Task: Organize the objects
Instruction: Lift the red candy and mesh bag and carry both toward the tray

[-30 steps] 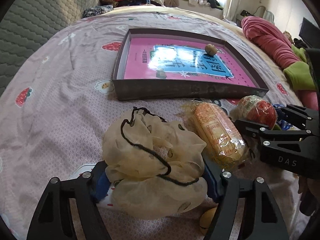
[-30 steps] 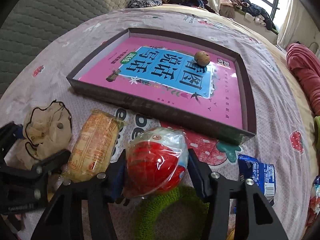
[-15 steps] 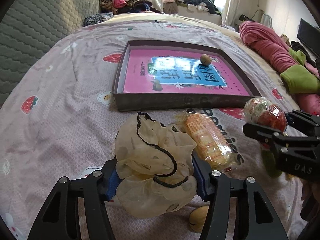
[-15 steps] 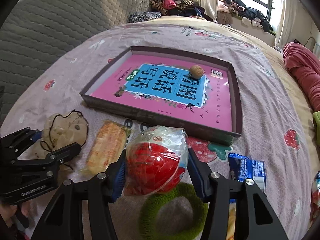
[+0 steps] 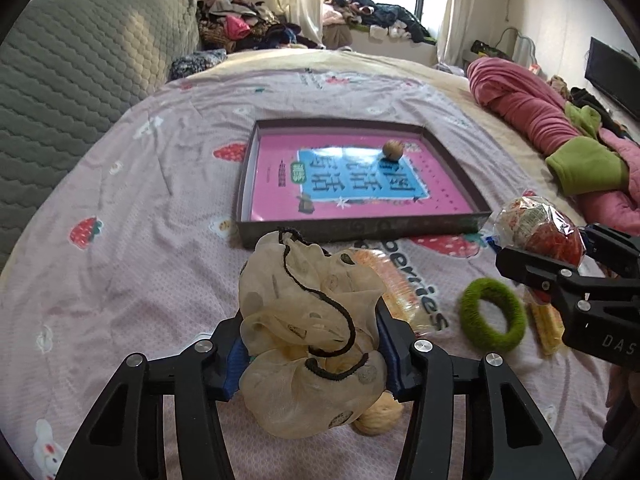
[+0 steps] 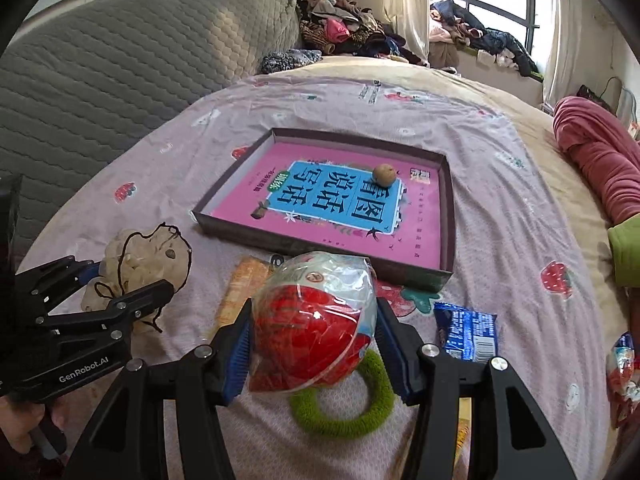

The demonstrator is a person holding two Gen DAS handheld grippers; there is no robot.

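My left gripper [image 5: 312,344] holds a beige mesh pouch [image 5: 308,320] with a black drawstring above the bedsheet. Its jaws are closing, with the blue pads pressing into the pouch. In the right wrist view the left gripper [image 6: 120,280] and the pouch [image 6: 148,256] show at the left. My right gripper [image 6: 314,332] is shut on a red-and-white ball wrapped in plastic [image 6: 316,320], also lifted off the bed. The ball [image 5: 536,224] shows at the right of the left wrist view. Ahead lies a dark shallow box [image 6: 320,246] with a pink book and a walnut [image 6: 385,174] inside.
An orange snack packet [image 6: 240,292], a green fuzzy ring [image 6: 344,412] and a blue packet [image 6: 466,330] lie on the strawberry-print sheet. Another walnut [image 5: 378,416] lies under the left gripper. A grey headboard stands at the left and a pink blanket [image 5: 528,108] at the right.
Both grippers have risen from the bed with their loads. The left jaws have narrowed on the pouch. The green ring under the ball has come into view.
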